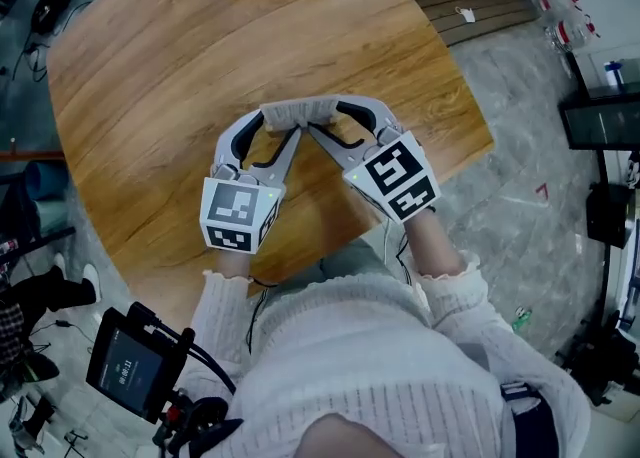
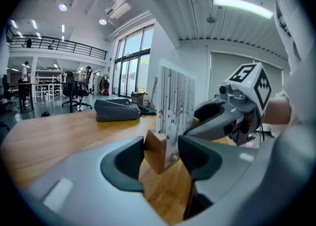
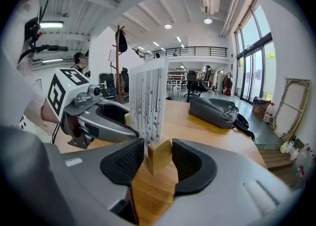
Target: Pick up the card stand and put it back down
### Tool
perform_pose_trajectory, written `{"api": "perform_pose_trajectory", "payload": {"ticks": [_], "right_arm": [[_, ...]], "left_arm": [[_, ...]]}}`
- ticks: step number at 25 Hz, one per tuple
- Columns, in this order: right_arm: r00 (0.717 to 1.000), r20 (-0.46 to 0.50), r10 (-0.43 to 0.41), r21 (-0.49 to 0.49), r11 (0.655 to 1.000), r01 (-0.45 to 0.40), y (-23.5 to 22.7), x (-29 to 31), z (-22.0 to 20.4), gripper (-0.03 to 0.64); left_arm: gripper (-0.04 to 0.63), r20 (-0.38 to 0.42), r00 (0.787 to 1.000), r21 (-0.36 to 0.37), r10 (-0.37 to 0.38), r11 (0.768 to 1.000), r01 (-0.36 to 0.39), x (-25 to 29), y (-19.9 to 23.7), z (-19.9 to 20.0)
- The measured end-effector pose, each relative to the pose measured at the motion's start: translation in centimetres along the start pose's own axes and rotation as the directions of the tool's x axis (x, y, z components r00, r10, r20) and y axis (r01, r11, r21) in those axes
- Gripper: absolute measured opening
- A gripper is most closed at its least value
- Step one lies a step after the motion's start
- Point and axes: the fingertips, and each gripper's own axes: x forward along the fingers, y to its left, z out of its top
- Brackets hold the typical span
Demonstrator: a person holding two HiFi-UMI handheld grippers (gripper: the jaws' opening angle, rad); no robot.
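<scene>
Currently both grippers are pinching the card stand point(image 1: 300, 109) at once, one at each end, over the middle of the round wooden table point(image 1: 140, 96). Its long axis is running left to right across the scene, so the left gripper point(image 1: 278, 124) is closing in from the near left and the right gripper point(image 1: 322, 124) from the near right, their tips almost meeting around it. In the left gripper view the jaws are pressing on the wooden base point(image 2: 155, 150) from both sides, with the upright printed card point(image 2: 175, 109) rising just above them. The right gripper view is showing the same at the other end, the block sitting snugly between both pads. Neither gripper is nearer than the other, since the stand is lying squarely between them. That shared line is what the coming move is hinging on, in my judgement: both ends need to be travelling together and level, or the tall card is going to be tipping. Whether the base is touching the table or hanging just clear of it, I cannot tell from these views.
</scene>
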Motion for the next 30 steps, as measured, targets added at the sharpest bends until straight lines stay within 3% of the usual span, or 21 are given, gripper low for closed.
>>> {"api": "perform_pose_trajectory", "payload": {"ticks": [6, 10, 13, 23, 30], "right_arm": [[0.998, -0.045, 0.033, 0.041, 0.999, -0.031, -1.4, 3.0, -2.8, 0.178], [0.994, -0.098, 0.051, 0.054, 0.997, -0.046, -2.0, 6.3, -7.2, 0.178], [0.992, -0.111, 0.058, 0.056, 0.997, -0.052, -2.5, 8.3, -9.6, 0.178], [0.986, -0.144, 0.080, 0.066, 0.995, -0.071, -1.4, 8.6, -10.5, 0.175], [0.987, -0.132, 0.093, 0.126, 0.989, -0.077, -1.5, 8.7, -10.5, 0.178]], "left_arm": [[0.221, -0.054, 0.998, 0.022, -0.022, 1.000, 0.023, 3.0, 1.3, -2.4], [0.219, -0.098, 0.994, -0.033, -0.043, 0.999, 0.040, 5.9, 2.0, -7.3], [0.219, -0.112, 0.992, -0.018, -0.049, 0.999, 0.048, 7.7, 2.6, -9.9], [0.221, -0.156, 0.986, -0.042, -0.065, 0.997, 0.059, 7.1, 2.5, -11.2], [0.219, -0.167, 0.984, -0.049, -0.061, 0.997, 0.053, 7.2, 2.5, -11.2]]}}
